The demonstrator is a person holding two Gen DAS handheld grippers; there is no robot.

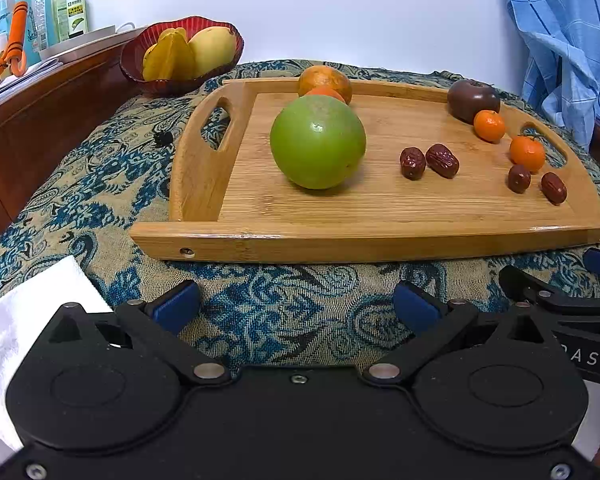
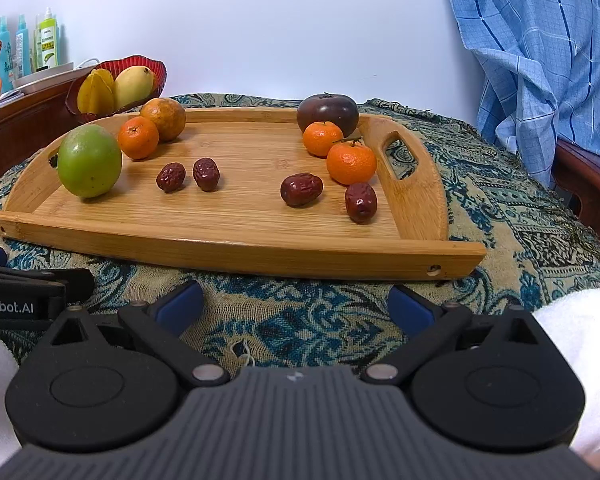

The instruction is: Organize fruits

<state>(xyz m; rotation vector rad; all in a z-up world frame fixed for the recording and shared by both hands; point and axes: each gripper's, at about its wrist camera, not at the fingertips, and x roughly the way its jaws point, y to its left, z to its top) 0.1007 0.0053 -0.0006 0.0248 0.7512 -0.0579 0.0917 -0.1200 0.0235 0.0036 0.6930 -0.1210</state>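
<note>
We've got the red bowl [image 2: 116,84] far left holding a ribbed starfruit and a smooth mango. Right of it, the bamboo tray [image 2: 236,248] carries everything loose: the big waxy green fruit [image 1: 317,142] sits dead ahead of the left claw [image 1: 298,306] – that one's nearer. Wrinkly dates [image 2: 301,189] and glossy tangerines [image 2: 351,163] lie ahead of the right claw [image 2: 296,306]. Both claws are spread wide, empty, just short of the tray on the patterned cloth [image 2: 300,308].

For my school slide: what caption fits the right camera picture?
Open right gripper faces a wooden tray of fruit.
</note>
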